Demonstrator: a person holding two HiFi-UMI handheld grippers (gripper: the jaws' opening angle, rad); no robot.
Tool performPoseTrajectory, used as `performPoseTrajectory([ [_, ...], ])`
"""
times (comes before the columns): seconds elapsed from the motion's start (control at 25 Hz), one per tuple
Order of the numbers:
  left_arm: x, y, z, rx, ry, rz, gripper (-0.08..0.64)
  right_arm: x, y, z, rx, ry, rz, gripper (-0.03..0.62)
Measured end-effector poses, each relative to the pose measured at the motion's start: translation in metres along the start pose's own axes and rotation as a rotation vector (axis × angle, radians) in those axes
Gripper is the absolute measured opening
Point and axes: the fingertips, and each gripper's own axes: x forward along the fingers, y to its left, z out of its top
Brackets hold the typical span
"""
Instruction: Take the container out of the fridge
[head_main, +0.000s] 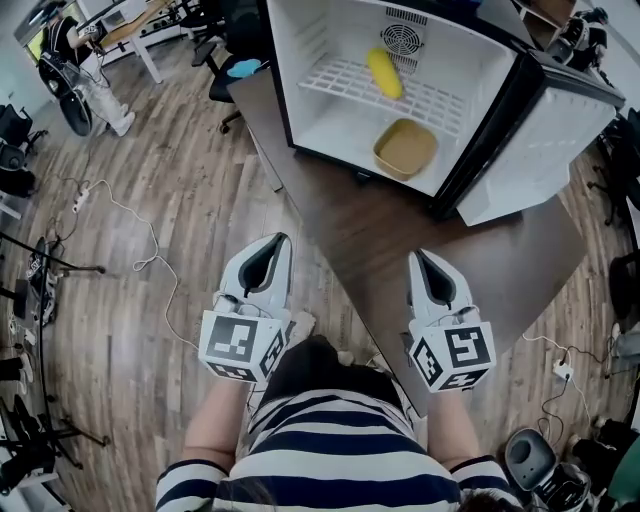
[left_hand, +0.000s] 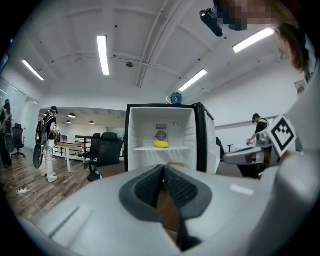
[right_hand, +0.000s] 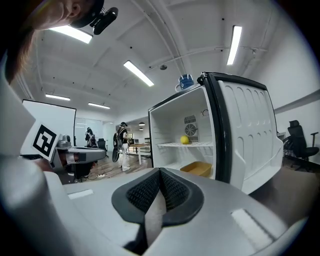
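Left tongs (head_main: 272, 250) and right tongs (head_main: 424, 265), both closed and empty, should open wide before entering the fridge (head_main: 300, 50) to flank the container (head_main: 405, 148) near its front edge.

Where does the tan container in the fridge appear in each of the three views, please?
Head view: the container, upper right of centre, on the fridge floor.
Left gripper view: centre, only a sliver showing.
Right gripper view: just right of centre.
Shared landmark: the yellow item on the shelf above it.
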Motion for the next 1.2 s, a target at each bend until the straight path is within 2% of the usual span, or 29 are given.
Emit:
performPoseTrajectory([
  [0.36, 0.062, 0.026, -0.011, 0.005, 0.027, -0.141, 0.0, 0.052, -0.001, 0.005, -0.068, 0.058, -0.095, 0.002],
  [0.56, 0.096, 0.047, -0.014, 0.003, 0.041, -0.202, 0.0, 0.084, -0.004, 0.002, -0.117, 0.112, -0.15, 0.039],
  [0.88, 0.138, 0.076, -0.019, 0.015, 0.051, -0.247, 0.0, 0.132, -0.015, -0.003, -0.155, 0.173, -0.177, 0.094],
  [1.2, 0.175, 0.083, -0.039, 0.016, 0.088, -0.294, 0.0, 0.173, -0.036, -0.015, -0.18, 0.214, -0.187, 0.107],
])
